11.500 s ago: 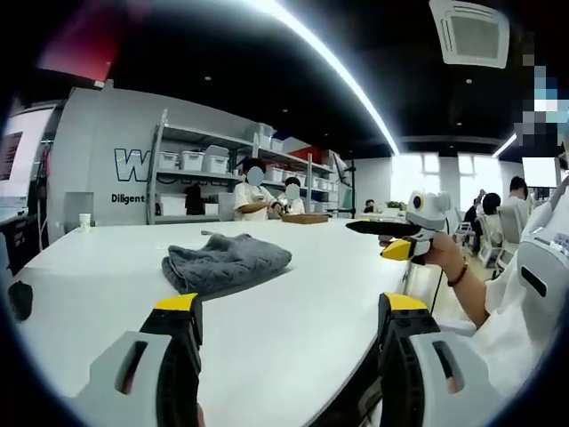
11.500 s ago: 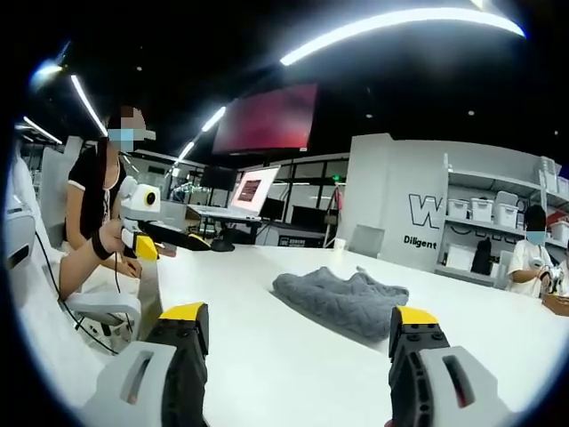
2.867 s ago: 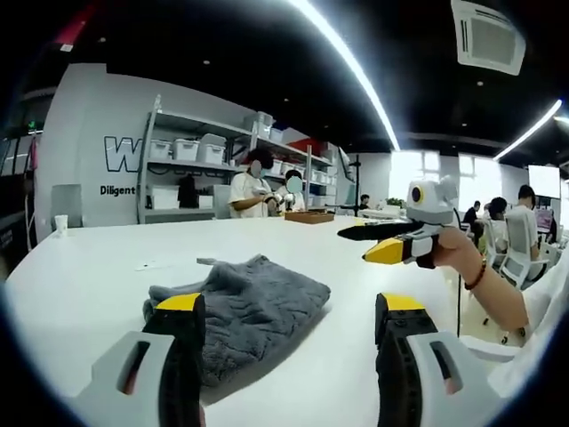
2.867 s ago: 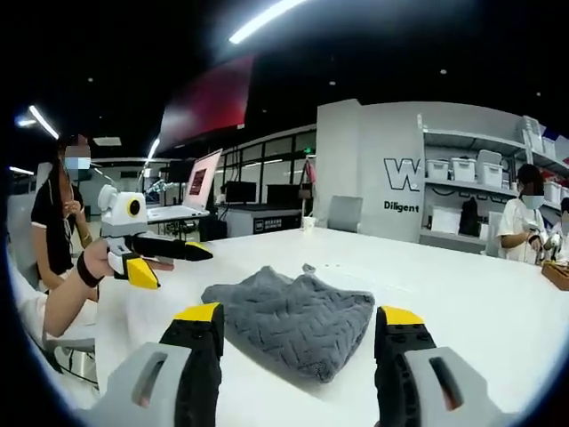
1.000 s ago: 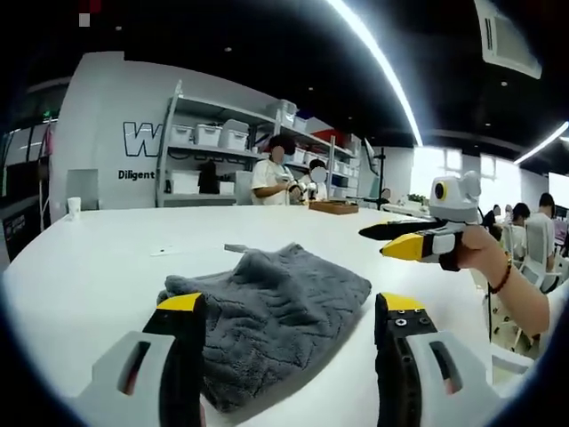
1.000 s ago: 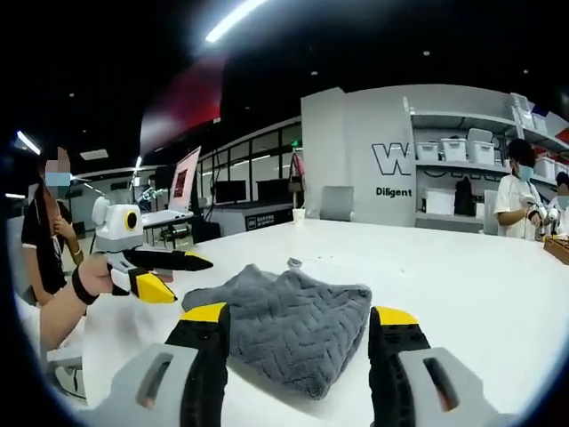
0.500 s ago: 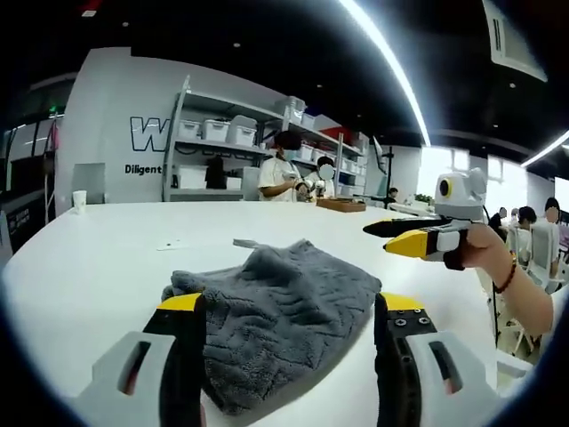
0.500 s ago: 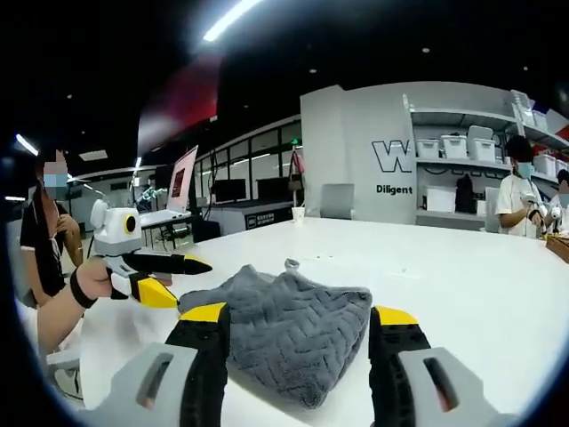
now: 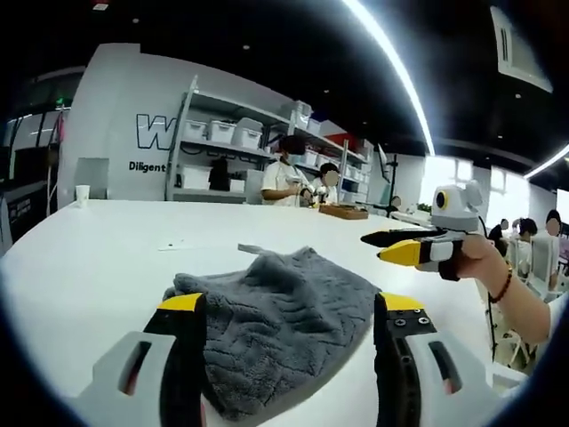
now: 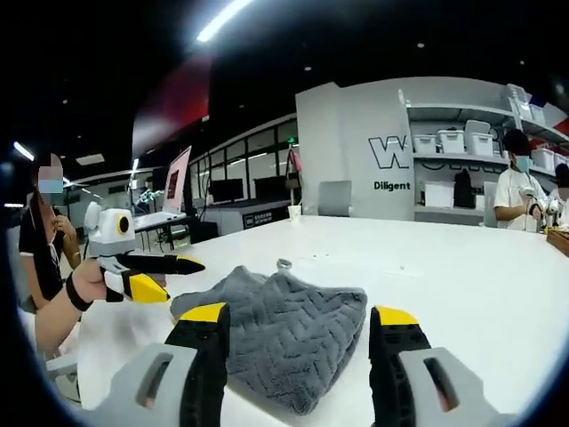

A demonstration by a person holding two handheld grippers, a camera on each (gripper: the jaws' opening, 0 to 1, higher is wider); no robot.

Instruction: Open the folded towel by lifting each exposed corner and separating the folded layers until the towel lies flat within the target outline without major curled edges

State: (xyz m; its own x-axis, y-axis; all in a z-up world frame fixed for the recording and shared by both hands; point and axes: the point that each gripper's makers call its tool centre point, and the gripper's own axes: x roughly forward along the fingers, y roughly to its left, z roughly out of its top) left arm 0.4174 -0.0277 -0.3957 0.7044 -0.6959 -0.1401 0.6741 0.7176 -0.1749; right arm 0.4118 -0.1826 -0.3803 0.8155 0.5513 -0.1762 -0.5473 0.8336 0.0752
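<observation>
Your left tool (image 9: 283, 307) and right tool (image 10: 297, 316) both stand wide with nothing gripped, and since half a second ago each has edged a little closer to the towel (image 9: 280, 307), whose near edge now sits between the jaws in both views. The towel still lies folded and rumpled on the white tabletop (image 9: 89, 258), unchanged in shape.
</observation>
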